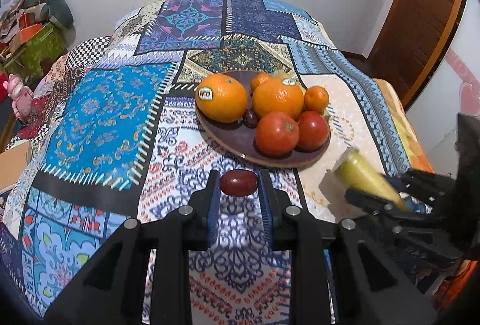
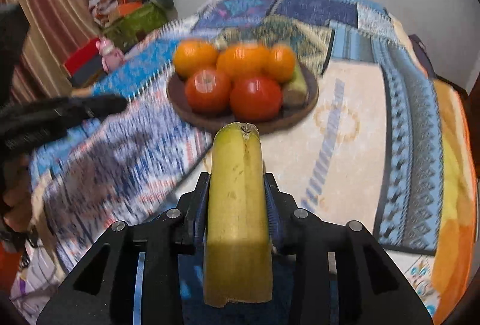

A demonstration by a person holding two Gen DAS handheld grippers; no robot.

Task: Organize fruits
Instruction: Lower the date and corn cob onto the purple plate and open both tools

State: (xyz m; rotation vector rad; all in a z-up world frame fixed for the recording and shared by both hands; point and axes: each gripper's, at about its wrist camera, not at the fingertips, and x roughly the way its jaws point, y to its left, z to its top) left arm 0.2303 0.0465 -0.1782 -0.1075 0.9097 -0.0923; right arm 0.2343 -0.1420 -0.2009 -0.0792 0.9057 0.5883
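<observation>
Dark-red grape [image 1: 238, 183] pinched in left gripper [image 1: 238, 190], banana [image 2: 237, 199] clamped in right gripper [image 2: 237, 190]; both held above the patchwork cloth [image 1: 105, 115], short of wooden plate [image 1: 228, 142]. Plate crowded w/ oranges [image 1: 277, 98] & tomatoes [image 1: 276, 133]: aim grape at front gap, lay banana along rim, release low, gently.

Bed [image 1: 99, 115], covered by a patchwork cloth [image 1: 186, 16]. A round wooden plate [image 1: 228, 139] of fruit rests directly on it, nearer the right edge.
</observation>
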